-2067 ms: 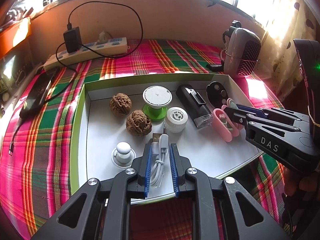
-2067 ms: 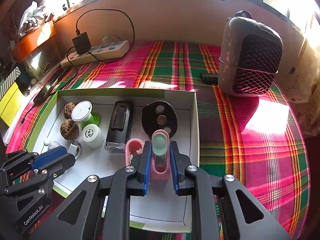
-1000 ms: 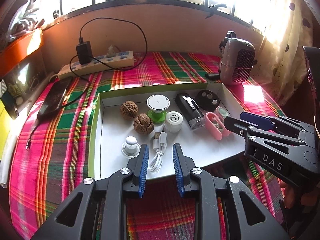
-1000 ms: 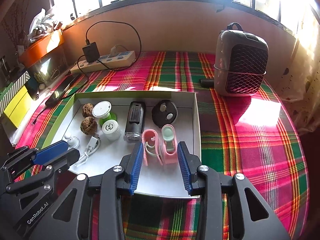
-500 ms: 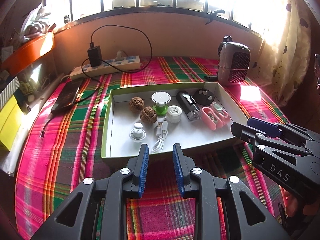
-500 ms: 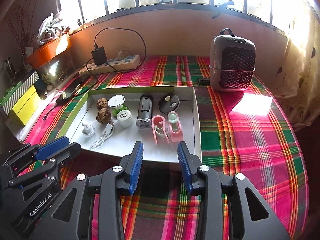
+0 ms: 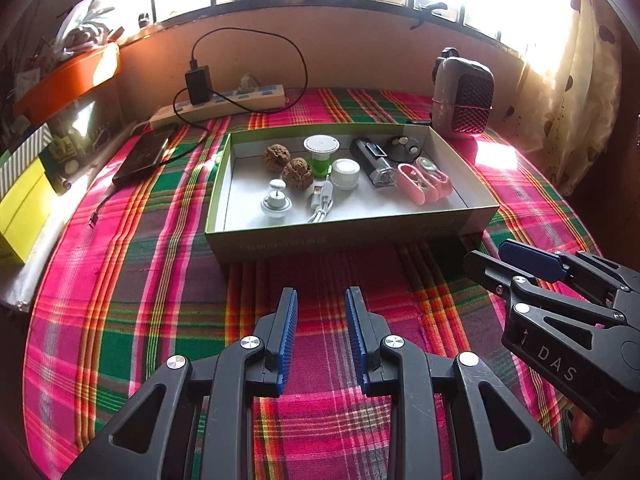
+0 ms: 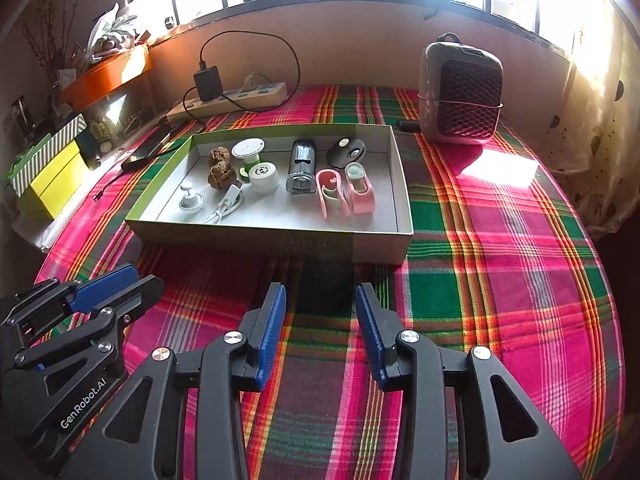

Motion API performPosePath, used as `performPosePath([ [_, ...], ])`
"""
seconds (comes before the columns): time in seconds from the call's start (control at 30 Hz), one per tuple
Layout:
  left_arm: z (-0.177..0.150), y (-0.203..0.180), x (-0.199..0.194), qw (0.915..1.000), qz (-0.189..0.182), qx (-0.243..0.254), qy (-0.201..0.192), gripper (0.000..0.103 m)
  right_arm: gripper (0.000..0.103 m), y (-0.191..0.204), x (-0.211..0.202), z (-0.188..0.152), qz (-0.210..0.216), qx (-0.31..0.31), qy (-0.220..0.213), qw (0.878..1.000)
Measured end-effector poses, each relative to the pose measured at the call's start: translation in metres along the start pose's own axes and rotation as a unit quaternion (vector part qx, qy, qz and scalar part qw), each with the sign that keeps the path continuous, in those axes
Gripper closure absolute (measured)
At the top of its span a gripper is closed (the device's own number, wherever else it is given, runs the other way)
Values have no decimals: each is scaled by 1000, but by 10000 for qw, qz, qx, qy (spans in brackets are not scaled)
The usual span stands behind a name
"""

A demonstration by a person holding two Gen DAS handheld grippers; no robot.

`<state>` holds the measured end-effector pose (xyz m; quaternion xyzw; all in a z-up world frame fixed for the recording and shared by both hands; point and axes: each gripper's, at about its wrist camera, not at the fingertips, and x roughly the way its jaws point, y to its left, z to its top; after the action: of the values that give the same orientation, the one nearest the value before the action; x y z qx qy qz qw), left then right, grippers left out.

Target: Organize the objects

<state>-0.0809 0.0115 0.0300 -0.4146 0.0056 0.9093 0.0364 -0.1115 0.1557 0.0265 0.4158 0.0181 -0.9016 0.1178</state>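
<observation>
Here both the left gripper (image 7: 320, 312) and right gripper (image 8: 320, 312) are held empty, jaws apart, short of the box (image 8: 280, 242); further withdrawal should be level.

Plaid-covered table (image 8: 500, 248); box (image 8: 280, 242), power strip (image 8: 240, 98), heater (image 8: 460, 92), phone (image 7: 144, 156)

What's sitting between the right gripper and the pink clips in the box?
Only the box's near wall. The right gripper hangs open over bare plaid cloth, and the pink clips lie just behind that wall.
</observation>
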Motion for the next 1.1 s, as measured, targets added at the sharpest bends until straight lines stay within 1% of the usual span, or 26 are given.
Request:
performPosePath([
  [0.1,-7,1,1,9999,50,-29,94,80,61,1,1,-8,-33,-30,92,9999],
  [0.33,-19,3,0,9998,111,-81,171,80,61,3,5,-26,-94,-8,262,9996],
  [0.6,-30,0,4,9993,138,-177,286,80,61,5,0,-38,-181,-63,262,9995],
  [0.73,-32,-4,3,9995,169,-103,239,80,61,5,-1,-41,-244,-50,248,9994],
  [0.87,-34,-7,2,9994,280,-101,163,79,61,8,-2,-43,-360,-137,219,9990],
  [0.93,-35,-9,2,9993,343,-65,131,79,61,7,-2,-44,-355,-95,218,9991],
  [1.1,-34,-9,2,9993,347,-60,133,79,58,7,-1,-44,-373,-113,223,9990],
])
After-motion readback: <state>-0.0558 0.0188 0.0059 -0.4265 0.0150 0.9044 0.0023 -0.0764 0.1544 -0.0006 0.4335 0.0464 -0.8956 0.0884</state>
